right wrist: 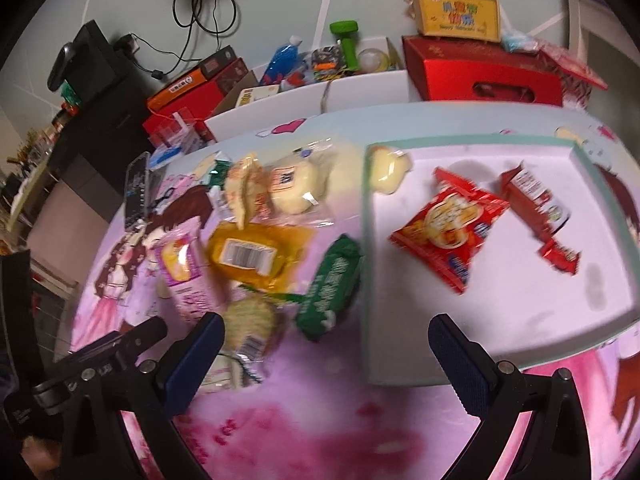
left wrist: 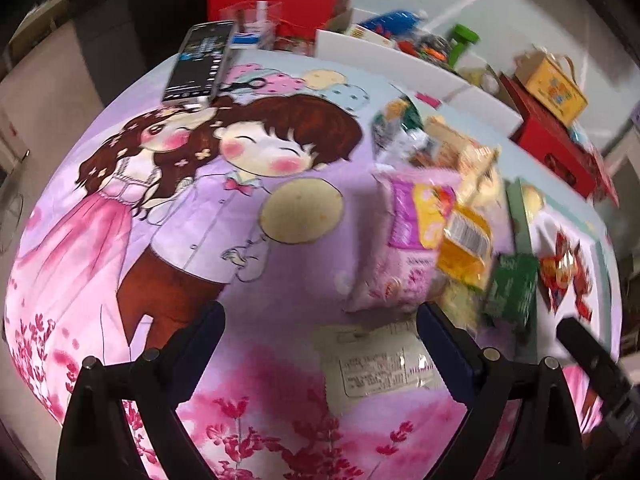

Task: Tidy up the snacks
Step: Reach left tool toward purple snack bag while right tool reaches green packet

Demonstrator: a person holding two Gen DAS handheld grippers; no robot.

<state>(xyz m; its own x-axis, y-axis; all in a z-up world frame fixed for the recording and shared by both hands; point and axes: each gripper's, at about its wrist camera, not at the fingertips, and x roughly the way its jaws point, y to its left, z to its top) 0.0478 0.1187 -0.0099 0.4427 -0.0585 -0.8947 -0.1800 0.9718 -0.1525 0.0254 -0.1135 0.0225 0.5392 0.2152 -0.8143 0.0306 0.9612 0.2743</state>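
Right wrist view, read from its left edge: the left gripper [right wrist: 120,344] pokes in at the lower left, only its dark body visible here. Next comes the loose pile of snacks on the cartoon-printed cloth [right wrist: 304,420]: a pink packet [right wrist: 188,276], a yellow packet [right wrist: 256,256] with its barcode up, pale buns in clear wrap [right wrist: 292,188], a round rice-cake pack [right wrist: 250,320] and a green packet [right wrist: 332,284] lying just beside the tray's left rim. Further right sits the white tray [right wrist: 366,260], which holds a pale bun [right wrist: 388,170] at its far left corner, a large red packet [right wrist: 448,228] in the middle and a smaller red packet [right wrist: 536,208] beyond it. The right gripper [right wrist: 326,348] hovers over the tray's near left corner with its jaws spread wide and nothing between them.

From the left wrist view, the left gripper [left wrist: 320,326] also stands wide open and empty, above a flat clear-wrapped packet [left wrist: 376,364] at the near edge of the pile.

Judging by this, sorting is under way but less than half done: three items are in the tray, while the larger share still lies heaped on the cloth. The green packet, nearest the tray, looks like the easiest next pick for the right gripper.
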